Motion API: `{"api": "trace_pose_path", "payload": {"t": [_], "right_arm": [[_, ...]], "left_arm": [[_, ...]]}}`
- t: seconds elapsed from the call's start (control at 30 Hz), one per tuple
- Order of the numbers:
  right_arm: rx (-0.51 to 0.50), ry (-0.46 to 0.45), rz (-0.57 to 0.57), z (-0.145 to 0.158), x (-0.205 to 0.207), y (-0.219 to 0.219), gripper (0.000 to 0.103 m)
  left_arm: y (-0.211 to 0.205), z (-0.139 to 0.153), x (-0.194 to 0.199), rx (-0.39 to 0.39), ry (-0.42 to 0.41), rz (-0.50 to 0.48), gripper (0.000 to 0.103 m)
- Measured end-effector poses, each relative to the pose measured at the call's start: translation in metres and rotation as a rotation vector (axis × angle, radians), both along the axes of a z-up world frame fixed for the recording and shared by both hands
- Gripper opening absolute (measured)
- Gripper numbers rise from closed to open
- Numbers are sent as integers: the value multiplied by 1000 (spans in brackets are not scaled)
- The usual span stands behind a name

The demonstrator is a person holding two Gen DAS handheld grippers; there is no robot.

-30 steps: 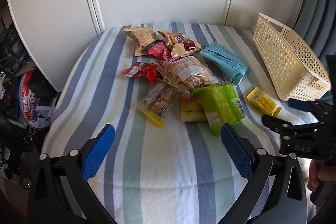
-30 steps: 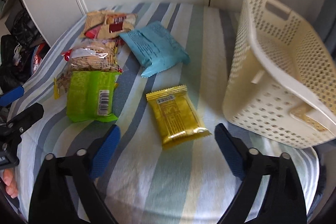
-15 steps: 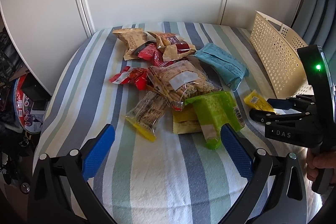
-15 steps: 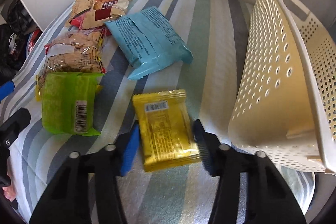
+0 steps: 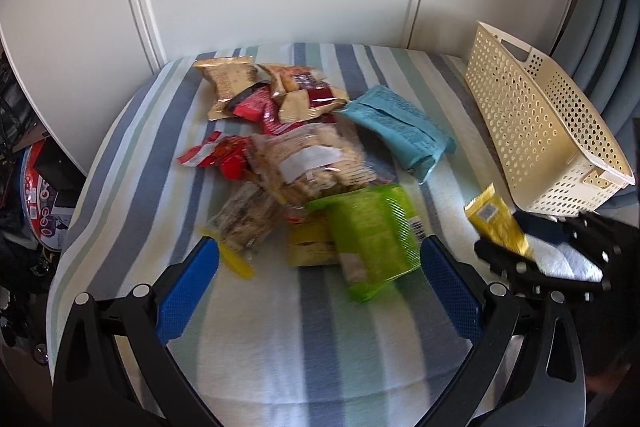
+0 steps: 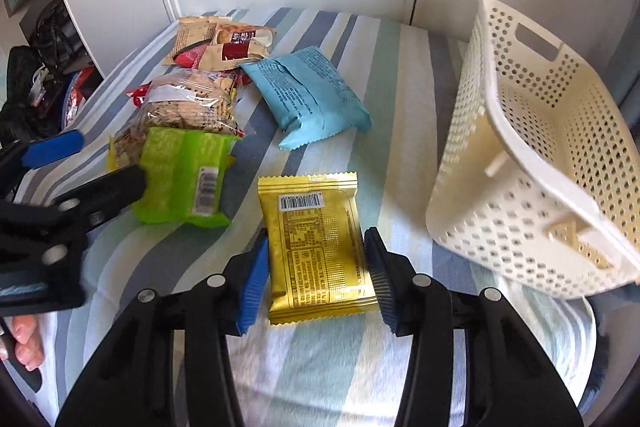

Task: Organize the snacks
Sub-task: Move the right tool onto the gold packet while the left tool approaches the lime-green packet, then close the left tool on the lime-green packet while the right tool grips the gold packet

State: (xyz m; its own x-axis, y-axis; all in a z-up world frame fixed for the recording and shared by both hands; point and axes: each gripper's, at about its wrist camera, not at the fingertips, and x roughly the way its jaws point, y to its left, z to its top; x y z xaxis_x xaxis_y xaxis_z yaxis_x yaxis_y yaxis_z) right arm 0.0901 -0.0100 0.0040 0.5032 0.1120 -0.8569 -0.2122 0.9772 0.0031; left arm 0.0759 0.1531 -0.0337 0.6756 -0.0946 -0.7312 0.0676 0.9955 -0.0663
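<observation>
- Right gripper (image 6: 314, 263) pinched the yellow packet (image 6: 318, 247) between both fingers, just left of the basket (image 6: 532, 163).
- Left gripper (image 5: 318, 283) had fingers spread wide, holding nothing, over the green packet (image 5: 372, 235).
- Blue packet (image 6: 308, 95) and snack pile (image 5: 280, 131) lay on the striped cloth (image 5: 304, 339).

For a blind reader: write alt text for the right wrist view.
The right gripper clamps a yellow snack packet above a striped cloth. A tilted cream basket sits right; green and blue packets lie left.
</observation>
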Motion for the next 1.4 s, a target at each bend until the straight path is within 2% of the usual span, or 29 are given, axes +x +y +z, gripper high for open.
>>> {"api": "trace_pose_path", "payload": {"t": [0.2,0.53,0.6,0.67,0.83,0.97,1.13,1.4], "right_arm": [[-6,-40,-18,2,-19,-16,47],[12,-64,-4,2,-19,-23,47],[20,-59,-4,1,-17,-24,47],[25,-54,-2,0,-16,-25,47],[36,-35,-5,-3,-10,-26,48],[48,-7,-13,-6,-2,-28,53],[82,29,-11,-13,7,-31,52],[86,20,-27,-13,5,-30,52]], "left_arm": [[-22,-8,14,7,44,11,101],[-47,-20,33,69,84,41,101],[-47,-20,35,67,87,49,98],[-46,-21,37,63,95,51,77],[-45,-26,43,9,114,26,68],[-44,-26,40,4,104,20,67],[-31,-21,28,-61,70,19,66],[-26,-17,18,-53,37,17,64]]}}
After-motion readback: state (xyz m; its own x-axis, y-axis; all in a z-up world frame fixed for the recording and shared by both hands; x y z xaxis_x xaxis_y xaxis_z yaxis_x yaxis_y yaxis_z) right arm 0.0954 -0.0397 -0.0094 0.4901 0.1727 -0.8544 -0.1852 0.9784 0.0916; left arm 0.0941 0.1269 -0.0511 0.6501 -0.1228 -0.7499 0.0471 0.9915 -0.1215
